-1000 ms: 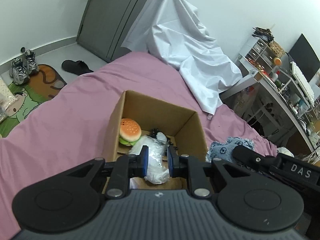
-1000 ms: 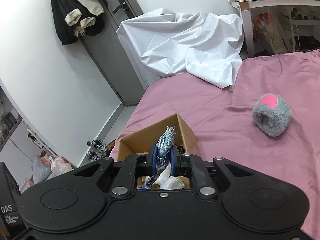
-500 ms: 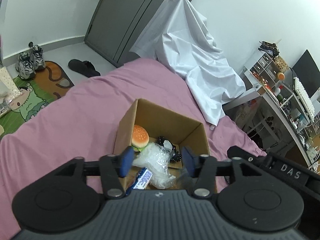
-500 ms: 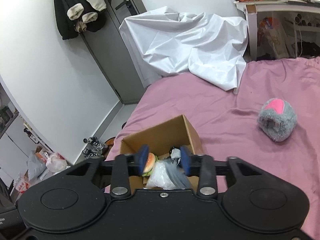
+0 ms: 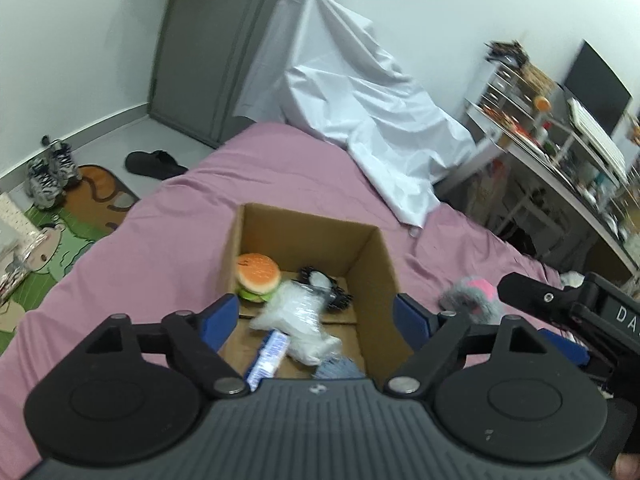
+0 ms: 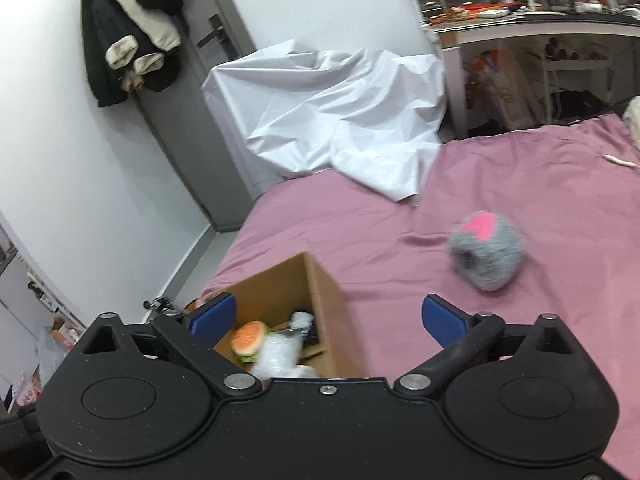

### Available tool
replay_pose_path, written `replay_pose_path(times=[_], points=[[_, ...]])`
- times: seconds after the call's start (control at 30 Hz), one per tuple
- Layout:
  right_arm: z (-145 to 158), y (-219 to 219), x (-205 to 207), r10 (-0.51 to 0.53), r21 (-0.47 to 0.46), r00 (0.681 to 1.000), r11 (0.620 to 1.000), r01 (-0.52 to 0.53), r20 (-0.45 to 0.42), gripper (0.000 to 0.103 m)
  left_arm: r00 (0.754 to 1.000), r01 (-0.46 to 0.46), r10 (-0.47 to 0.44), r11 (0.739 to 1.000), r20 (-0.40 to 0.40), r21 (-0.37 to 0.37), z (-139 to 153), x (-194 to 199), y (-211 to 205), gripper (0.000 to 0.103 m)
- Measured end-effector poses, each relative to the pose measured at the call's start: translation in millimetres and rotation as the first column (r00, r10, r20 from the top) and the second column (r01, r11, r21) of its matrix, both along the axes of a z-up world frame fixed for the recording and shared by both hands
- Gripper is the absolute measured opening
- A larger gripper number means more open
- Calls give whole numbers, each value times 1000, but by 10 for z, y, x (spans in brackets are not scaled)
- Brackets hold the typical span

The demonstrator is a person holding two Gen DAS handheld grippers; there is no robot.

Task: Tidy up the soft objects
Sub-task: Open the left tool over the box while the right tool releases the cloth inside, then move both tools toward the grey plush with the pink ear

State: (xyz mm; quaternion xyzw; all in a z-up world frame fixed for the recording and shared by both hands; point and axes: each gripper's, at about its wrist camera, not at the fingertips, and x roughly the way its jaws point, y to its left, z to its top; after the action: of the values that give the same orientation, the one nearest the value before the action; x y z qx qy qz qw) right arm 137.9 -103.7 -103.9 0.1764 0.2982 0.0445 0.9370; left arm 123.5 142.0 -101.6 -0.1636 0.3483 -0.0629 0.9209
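Changed since a second ago: both claws spread wide after being clamped, left on a clear plastic bag, right on a scrap of blue knit; both items now down in the box.
Left claw (image 5: 316, 318): wide apart, holding nothing, hovering over the near end of the box.
Right claw (image 6: 326, 318): wide apart, holding nothing, above the box's right wall and the bed.
Cardboard box (image 5: 376, 264): one, open-topped, sitting on the bed.
Inside the box, counted: one burger toy (image 5: 258, 276) against the left wall; one clear plastic bag (image 5: 298, 314) in the middle, blurred; one black-and-white item (image 5: 320, 286) toward the back, too small to identify; one blue-and-white packet (image 5: 270, 354) at the near edge; one blue knit piece (image 5: 338, 368) at the near edge beside the packet.
Left outside: one grey plush ball with a pink patch (image 6: 486, 254), lying on the bed to the right of the box, well apart from it.
Bed (image 6: 360, 232): one, covered in a pink sheet.
White sheet (image 5: 360, 120): one, draped over something at the far end of the bed.
Floor: one pair of sneakers (image 5: 50, 170), one black slipper (image 5: 154, 164).
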Motion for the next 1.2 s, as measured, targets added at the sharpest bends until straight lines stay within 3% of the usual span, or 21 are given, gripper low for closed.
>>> replay_pose_path(times=[0.13,0.3,0.5,0.7,0.97,1.2], points=[[64,-304,-58,-12,-28,1000,1000,13,7,103,997,83,-83,996,-1,42,112,10,-182,83],[104,-549,-127,-26,-36,1000,999,26,1,103,993,115,-115,990,-2,78,267,24,-364,84],[119,-871,-253,-41,-21,999,999,42,36,103,981,192,-187,975,-53,113,337,112,-661,84],[88,-1118,-280,-52,-2,997,999,52,55,103,975,200,-183,969,-127,143,304,222,-853,84],[-71,-1497,-207,-52,46,997,998,49,64,103,977,170,-140,967,-161,189,335,271,-971,84],[-292,-1690,-35,-38,75,997,997,32,73,103,981,175,-151,958,-120,227,422,316,-1127,84]])
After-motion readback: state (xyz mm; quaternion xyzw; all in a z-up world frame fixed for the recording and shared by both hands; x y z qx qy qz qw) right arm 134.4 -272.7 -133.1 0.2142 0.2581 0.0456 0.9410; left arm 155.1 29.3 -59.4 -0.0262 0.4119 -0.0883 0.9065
